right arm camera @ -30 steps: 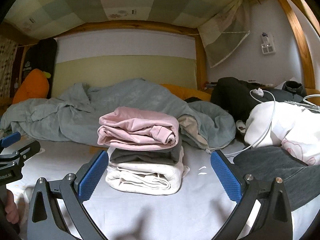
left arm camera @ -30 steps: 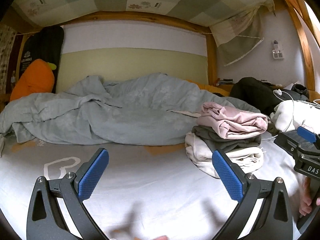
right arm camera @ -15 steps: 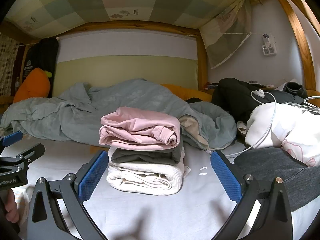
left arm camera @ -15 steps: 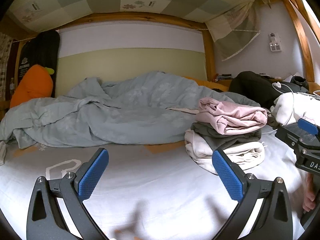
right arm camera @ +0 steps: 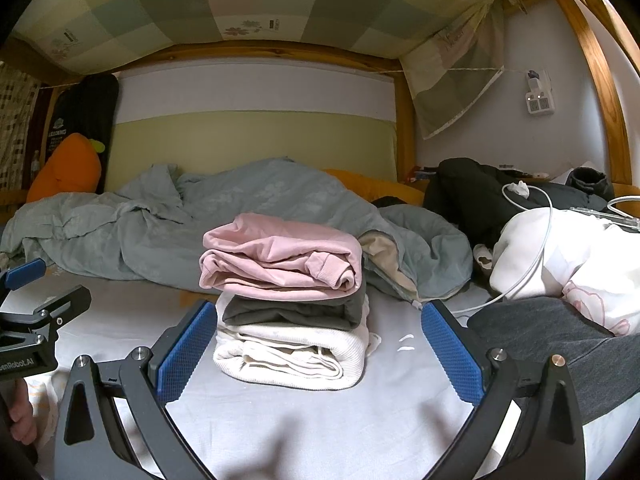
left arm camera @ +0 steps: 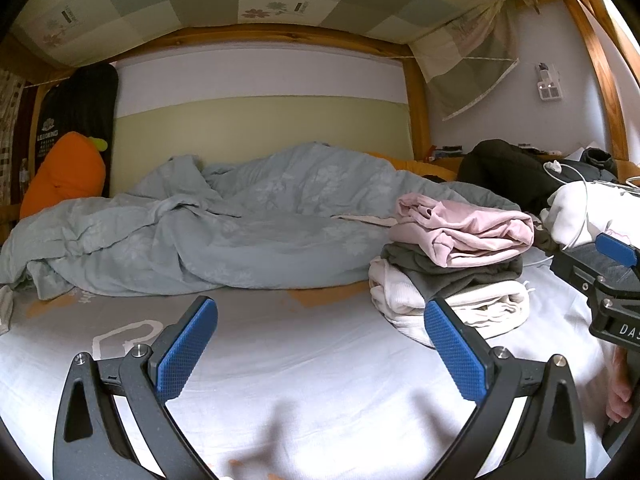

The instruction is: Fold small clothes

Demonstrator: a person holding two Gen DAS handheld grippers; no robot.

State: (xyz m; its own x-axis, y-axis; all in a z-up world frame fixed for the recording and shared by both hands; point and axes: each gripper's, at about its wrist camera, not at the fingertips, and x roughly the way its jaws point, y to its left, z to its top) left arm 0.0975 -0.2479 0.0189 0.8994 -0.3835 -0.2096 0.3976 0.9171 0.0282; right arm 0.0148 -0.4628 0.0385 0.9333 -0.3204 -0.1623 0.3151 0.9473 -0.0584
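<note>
A stack of three folded clothes stands on the white bed sheet (right arm camera: 280, 432): a pink garment (right arm camera: 280, 256) on top, a dark grey one (right arm camera: 292, 312) in the middle, a cream one (right arm camera: 292, 352) at the bottom. The stack also shows in the left wrist view (left arm camera: 456, 264), to the right. My right gripper (right arm camera: 318, 346) is open and empty, just in front of the stack. My left gripper (left arm camera: 320, 344) is open and empty over bare sheet, left of the stack. A dark grey garment (right arm camera: 560, 340) lies unfolded at the right.
A crumpled blue-grey duvet (left arm camera: 224, 232) lies along the back. An orange plush carrot (left arm camera: 64, 176) leans at the far left. A white padded garment with a cable (right arm camera: 568, 256) and black clothing (right arm camera: 480, 196) lie at the right. Wooden bed posts (right arm camera: 404, 120) frame the back.
Both grippers have drawn slightly lower and closer to the sheet. The stack has not moved. Both stay open.
</note>
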